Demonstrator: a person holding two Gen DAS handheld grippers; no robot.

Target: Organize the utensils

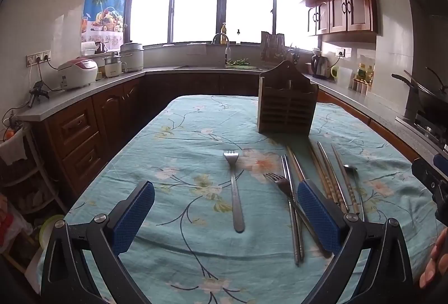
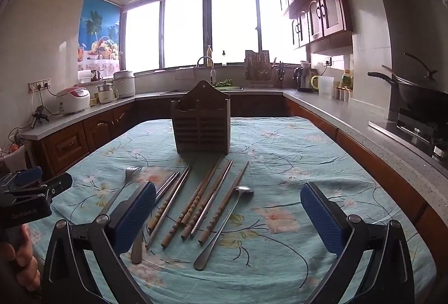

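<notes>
A dark wooden utensil holder (image 1: pixel 287 108) (image 2: pixel 201 124) stands upright on the teal floral tablecloth (image 1: pixel 182 136) (image 2: pixel 294 164). One steel fork (image 1: pixel 235 192) (image 2: pixel 123 186) lies alone, directly below my open left gripper (image 1: pixel 225 189). A second fork (image 1: pixel 280 183) crosses a pair of metal chopsticks (image 1: pixel 294 220) (image 2: pixel 168 186). Several wooden chopsticks (image 1: pixel 330 178) (image 2: pixel 196 206) and a long steel spoon (image 1: pixel 351 169) (image 2: pixel 224 222) lie fanned in front of the holder. My right gripper (image 2: pixel 228 189) hovers open above the spoon and chopsticks, holding nothing.
Grey counters on wooden cabinets ring the table. A rice cooker (image 1: pixel 78 73) sits at left, a kettle (image 2: pixel 303 80) and a wok (image 2: pixel 420 91) at right, a sink tap (image 1: pixel 221 38) under the window. A hand (image 2: pixel 22 256) grips the left tool.
</notes>
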